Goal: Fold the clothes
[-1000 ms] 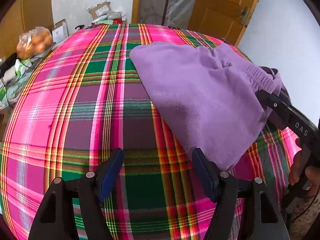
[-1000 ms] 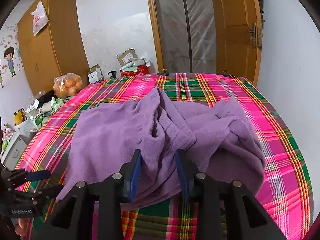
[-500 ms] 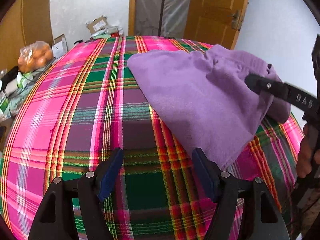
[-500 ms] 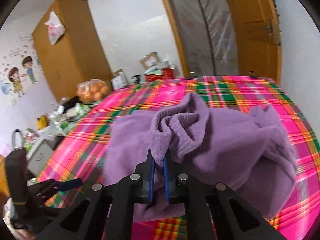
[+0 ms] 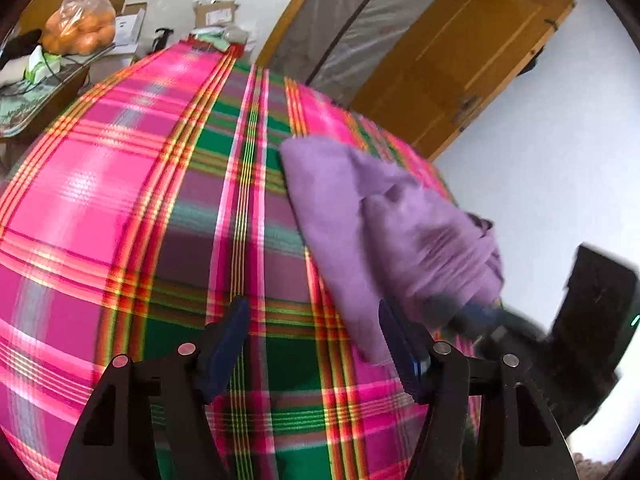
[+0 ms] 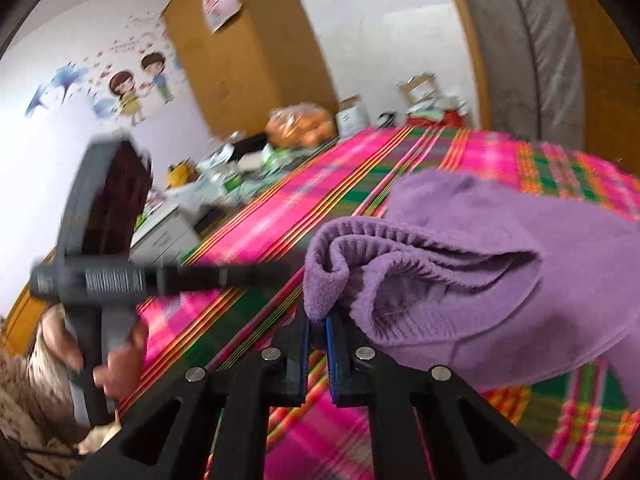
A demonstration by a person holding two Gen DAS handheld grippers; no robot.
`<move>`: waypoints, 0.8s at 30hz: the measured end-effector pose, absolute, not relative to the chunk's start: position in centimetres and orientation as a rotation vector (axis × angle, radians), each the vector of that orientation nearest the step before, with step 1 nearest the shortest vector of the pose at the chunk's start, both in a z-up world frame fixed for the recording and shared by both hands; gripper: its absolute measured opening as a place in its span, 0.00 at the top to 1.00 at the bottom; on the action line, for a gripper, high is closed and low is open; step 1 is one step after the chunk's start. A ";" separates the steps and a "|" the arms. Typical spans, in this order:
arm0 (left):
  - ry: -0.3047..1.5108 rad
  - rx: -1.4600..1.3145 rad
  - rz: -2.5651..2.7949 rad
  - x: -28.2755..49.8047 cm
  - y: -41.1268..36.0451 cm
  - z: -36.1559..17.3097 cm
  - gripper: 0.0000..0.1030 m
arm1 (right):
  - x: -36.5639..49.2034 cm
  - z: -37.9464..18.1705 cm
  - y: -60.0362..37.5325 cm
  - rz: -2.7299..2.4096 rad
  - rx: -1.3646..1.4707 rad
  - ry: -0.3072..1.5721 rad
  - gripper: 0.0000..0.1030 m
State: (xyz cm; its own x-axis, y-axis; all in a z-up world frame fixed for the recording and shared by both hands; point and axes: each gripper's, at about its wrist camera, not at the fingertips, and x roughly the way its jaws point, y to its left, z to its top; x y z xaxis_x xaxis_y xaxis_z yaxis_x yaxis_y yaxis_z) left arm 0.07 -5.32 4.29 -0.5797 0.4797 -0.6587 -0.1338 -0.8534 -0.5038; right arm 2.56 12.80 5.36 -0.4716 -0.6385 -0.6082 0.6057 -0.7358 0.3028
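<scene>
Lay bunched toward the right of the plaid-covered bed [image 5: 120, 200]: purple garment [image 6: 500, 264], ribbed edge pinched in right gripper [image 6: 317, 344]; hovered wide but closing, with nothing between its jaws: left gripper [image 5: 316, 344]

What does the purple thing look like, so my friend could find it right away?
Look at the big bed covered in a pink and green plaid cloth. On it lies a soft purple garment, bunched up, with its ribbed waistband pinched in the right gripper. It is the only plain, fuzzy thing on all those stripes.
</scene>
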 end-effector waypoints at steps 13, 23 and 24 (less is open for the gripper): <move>-0.398 -1.149 2.448 0.4 -3.5 6.8 0.34 | 5.0 2.4 9.1 -2.081 1.054 0.035 0.90; -0.294 -1.169 2.422 1.2 -1.6 7.8 0.34 | 4.9 2.1 9.3 -2.035 1.096 -0.005 0.88; -0.269 -1.178 2.434 1.0 -1.4 7.7 0.34 | 5.0 2.1 9.5 -2.033 1.095 -0.012 0.88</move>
State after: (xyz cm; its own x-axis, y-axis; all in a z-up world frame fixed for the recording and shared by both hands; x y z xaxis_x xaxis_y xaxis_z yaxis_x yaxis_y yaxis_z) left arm 1.01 -1.40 7.73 -0.5521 0.4511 -0.7012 -0.2871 -0.8924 -0.3481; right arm 5.00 9.46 2.08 -0.2969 -0.6550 -0.6949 0.6468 -0.6732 0.3583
